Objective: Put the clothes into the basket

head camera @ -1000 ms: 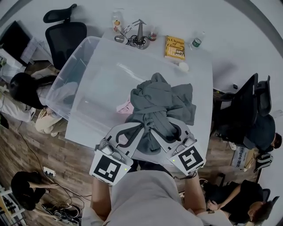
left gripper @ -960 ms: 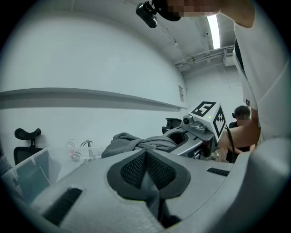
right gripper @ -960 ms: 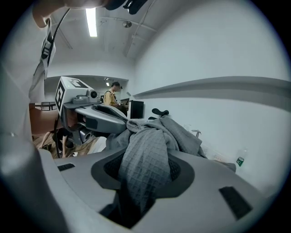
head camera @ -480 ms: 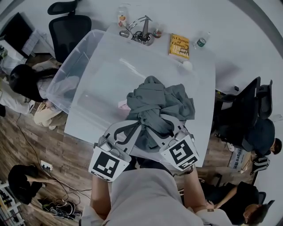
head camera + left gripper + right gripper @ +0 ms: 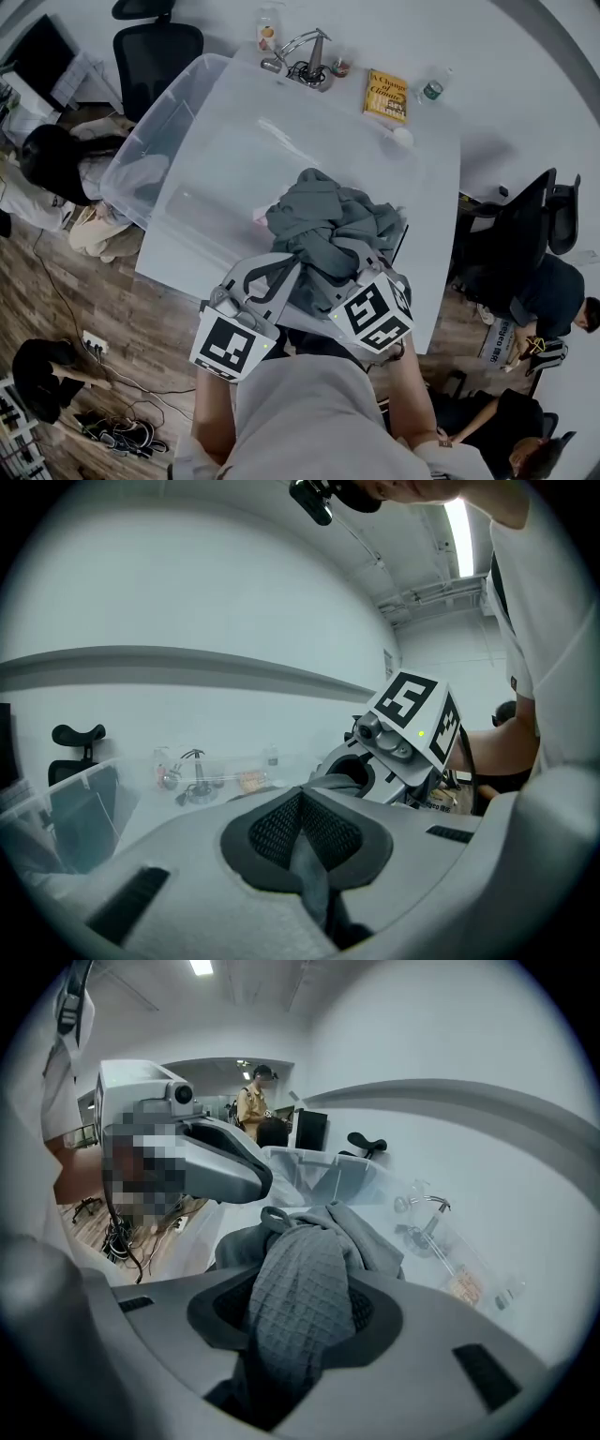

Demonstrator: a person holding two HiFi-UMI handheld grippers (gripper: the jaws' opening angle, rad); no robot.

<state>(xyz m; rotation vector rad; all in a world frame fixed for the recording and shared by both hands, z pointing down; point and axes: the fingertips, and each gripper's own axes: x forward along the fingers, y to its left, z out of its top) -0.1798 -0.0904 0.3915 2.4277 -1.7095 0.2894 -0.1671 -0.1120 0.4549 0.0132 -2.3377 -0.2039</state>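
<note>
Grey garment [image 5: 333, 225] — we log it heaped on the white table [image 5: 225, 159], directly ahead of both claws. Left claw [image 5: 302, 832]: pinched shut on a thin fold. Right claw [image 5: 300, 1321]: clamped round a thick wad. Clear basket [image 5: 141, 159] — well off the left claw's left.

Desk [image 5: 234, 122] middle and left part bare: open lane from the grey clothes pile [image 5: 328, 220] to the clear basket [image 5: 155, 150] at the left edge, top open. Far edge is cluttered (metal stand [image 5: 314, 61] with cables, yellow book [image 5: 386, 97], bottle [image 5: 431, 90], small white cup [image 5: 403, 137]). Small pink item [image 5: 263, 217] lies just left of the pile. Black chairs [image 5: 530, 225] crowd the right side. A seated person [image 5: 52, 178] is just beyond the basket, another chair [image 5: 159, 52] at its far end.
</note>
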